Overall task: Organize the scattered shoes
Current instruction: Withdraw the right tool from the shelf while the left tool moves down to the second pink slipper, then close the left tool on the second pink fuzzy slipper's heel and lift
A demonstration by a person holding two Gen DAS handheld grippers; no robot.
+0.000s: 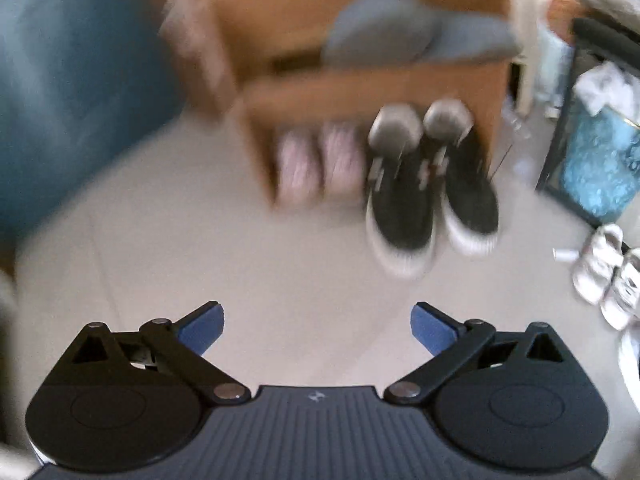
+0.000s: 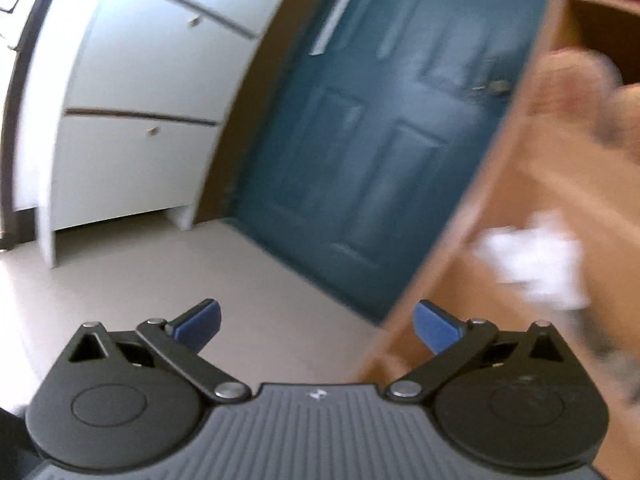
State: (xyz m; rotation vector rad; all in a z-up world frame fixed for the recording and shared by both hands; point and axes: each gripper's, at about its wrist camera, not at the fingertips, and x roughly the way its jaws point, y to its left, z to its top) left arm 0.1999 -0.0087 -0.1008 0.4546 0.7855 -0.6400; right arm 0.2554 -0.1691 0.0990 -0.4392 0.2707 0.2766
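Observation:
In the left wrist view a pair of black high-top shoes (image 1: 432,188) with white soles stands on the floor, heels at the wooden shoe rack (image 1: 360,84). A pink pair (image 1: 316,164) sits in the rack's lowest shelf beside them, and a grey pair (image 1: 416,32) lies on the shelf above. White shoes (image 1: 604,272) rest on the floor at the right edge. My left gripper (image 1: 318,326) is open above bare floor, short of the black pair. My right gripper (image 2: 318,326) is open and holds nothing, beside the rack (image 2: 520,208), where a blurred white shape (image 2: 536,260) shows.
A teal door (image 2: 380,128) stands left of the rack, and a white drawer cabinet (image 2: 132,112) stands further left. A black-framed stand holding a blue bag (image 1: 600,160) is right of the rack. Pale floor (image 1: 240,264) spreads before the rack.

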